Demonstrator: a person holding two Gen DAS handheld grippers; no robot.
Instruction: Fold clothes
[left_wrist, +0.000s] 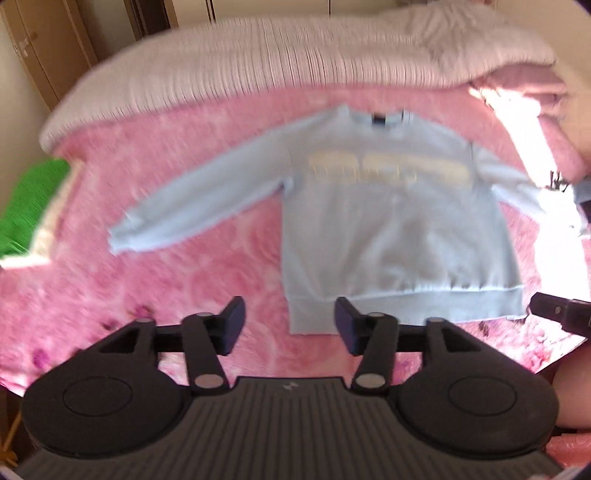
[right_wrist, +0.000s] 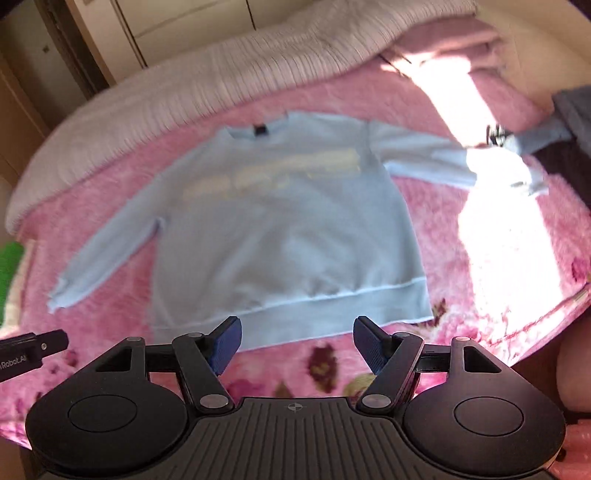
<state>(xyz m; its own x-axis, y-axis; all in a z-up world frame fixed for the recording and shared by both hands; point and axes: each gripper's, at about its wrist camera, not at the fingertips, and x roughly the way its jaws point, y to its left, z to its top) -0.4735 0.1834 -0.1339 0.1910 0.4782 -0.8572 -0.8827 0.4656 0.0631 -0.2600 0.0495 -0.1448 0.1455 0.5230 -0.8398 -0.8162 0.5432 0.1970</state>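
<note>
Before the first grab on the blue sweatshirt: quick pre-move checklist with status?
1. Sweatshirt lies flat, front up, both sleeves spread: ok.
2. Left gripper open, nothing held: ok.
3. Right gripper open, nothing held: ok.
4. Both grippers at the hem side, near edge: ok; contact with the cloth: cannot tell.
5. Right sleeve cuff free: not ok, it lies in glaring sun next to a dark object; check before pulling.
6. Pink blanket around the body gives space to fold: ok.
</note>
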